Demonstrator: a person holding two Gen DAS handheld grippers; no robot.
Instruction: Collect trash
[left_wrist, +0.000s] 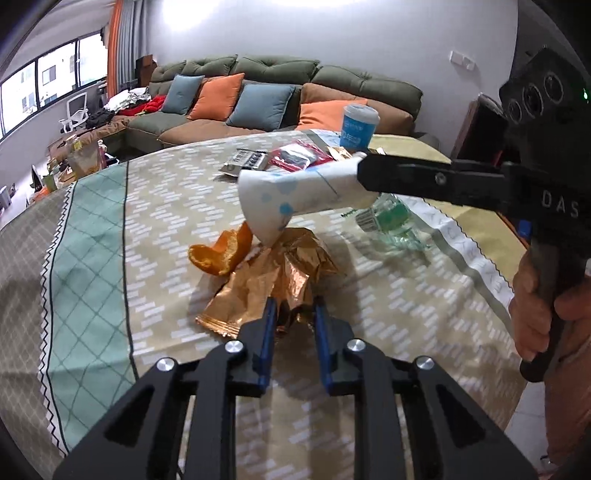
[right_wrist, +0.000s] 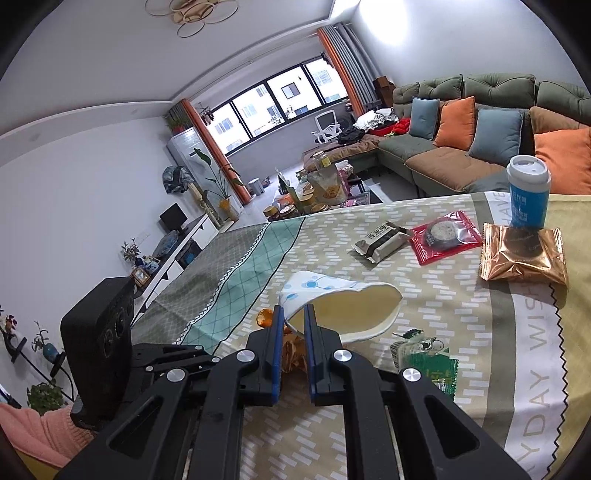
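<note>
Patterned cloth covers the table (left_wrist: 155, 192), with a sofa (left_wrist: 280, 81) beyond. Right gripper (right_wrist: 294, 314) is clamped on the rim of a squashed paper cup (right_wrist: 343, 306), held mouth-open, probably as a receptacle. Left gripper (left_wrist: 294, 308), nearly closed, pinches crumpled copper foil wrapper (left_wrist: 280, 273); orange peel (left_wrist: 221, 254) lies just beyond its fingertips.

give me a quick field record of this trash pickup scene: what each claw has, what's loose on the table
left claw: shut on crumpled gold wrapper
right claw: shut on paper cup, squashed, held on its side above the table
orange peel: lying beside the gold wrapper
green wrapper: loose on tablecloth
sealed snacks: red packet, gold packet, grey bar
blue lidded cup: upright at far edge
</note>
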